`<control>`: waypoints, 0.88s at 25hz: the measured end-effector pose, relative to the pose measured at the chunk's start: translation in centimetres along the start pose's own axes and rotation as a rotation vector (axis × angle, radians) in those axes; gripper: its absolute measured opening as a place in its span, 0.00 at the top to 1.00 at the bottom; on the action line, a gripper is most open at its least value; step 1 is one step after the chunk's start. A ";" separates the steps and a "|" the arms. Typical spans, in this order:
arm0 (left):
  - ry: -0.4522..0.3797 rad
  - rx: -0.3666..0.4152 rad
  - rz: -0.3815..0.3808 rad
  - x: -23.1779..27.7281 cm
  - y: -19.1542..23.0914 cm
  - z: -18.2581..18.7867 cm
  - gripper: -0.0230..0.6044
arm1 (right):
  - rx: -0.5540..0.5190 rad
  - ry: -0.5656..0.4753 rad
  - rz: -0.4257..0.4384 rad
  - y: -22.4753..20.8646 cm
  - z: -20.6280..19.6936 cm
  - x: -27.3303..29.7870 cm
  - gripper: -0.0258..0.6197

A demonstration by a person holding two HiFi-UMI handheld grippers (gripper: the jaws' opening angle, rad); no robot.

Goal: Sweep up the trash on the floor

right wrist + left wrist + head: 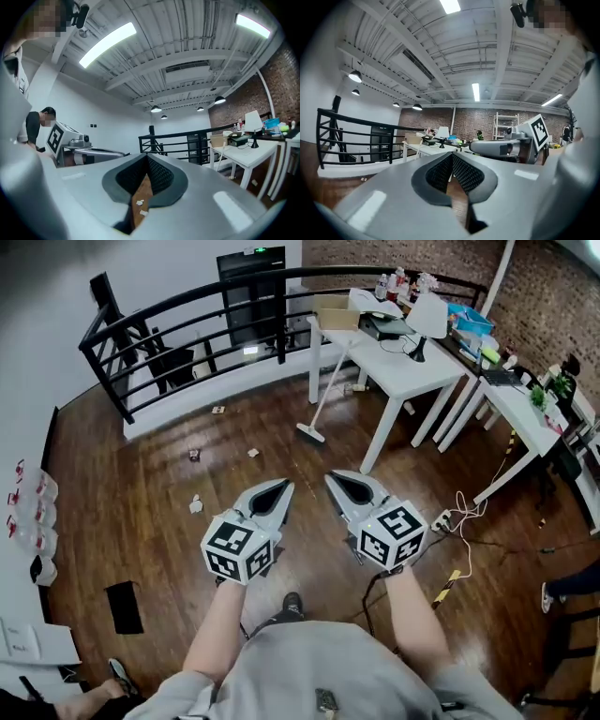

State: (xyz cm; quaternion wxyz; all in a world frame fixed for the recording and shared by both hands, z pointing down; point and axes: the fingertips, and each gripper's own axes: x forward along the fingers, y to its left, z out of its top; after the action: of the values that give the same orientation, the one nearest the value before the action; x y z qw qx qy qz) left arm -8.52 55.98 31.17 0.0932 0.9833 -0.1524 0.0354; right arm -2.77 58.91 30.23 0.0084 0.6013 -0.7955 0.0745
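Dark wood floor (141,521) of a loft, black railing (187,320) curving round the far edge, brick wall (534,296) at the back. Both tongs are held out side by side, roughly level, tips aimed fwd over the floor and apart from each other.

Left tongs (283,487): tips together, nothing btwn them. Its own view shows the ribbed pads meeting at the front, only floor seen behind. Right tongs (334,478): same, pinched to and empty. Thru the slit behind its tips, two pale scraps (139,202) show lying on the floor.

Trash (253,453) = small scraps scattered on the floor, all clear of the tongs. Crumpled white piece (196,505) lies near, to the left of left tongs. Darker bit (194,455) is ahead-left of it. Another scrap (218,410) lies far ahead-left, near the railing base.

Broom (323,399) stands ahead of the tongs, about in line w/ the gap btwn them. Head is on the floor, handle leaning up against the corner of a white tabletop (398,376). Well apart from both tongs.

Tabletop sits ahead-right of right tongs, cluttered, w/ a white lamp (427,320) on it. Power strip w/ white cable (445,519) on the floor just right of right tongs. Black mat (124,606) back-left of left tongs
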 end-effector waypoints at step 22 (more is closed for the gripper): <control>0.071 -0.003 0.023 24.6 12.0 0.7 0.95 | -0.003 0.031 0.061 -24.1 1.0 13.6 0.96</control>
State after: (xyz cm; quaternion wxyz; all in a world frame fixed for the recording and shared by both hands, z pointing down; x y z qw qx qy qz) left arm 11.22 37.39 34.93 0.0998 0.9794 -0.1603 0.0712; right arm 16.67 39.41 33.20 0.0194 0.5756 -0.8133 0.0831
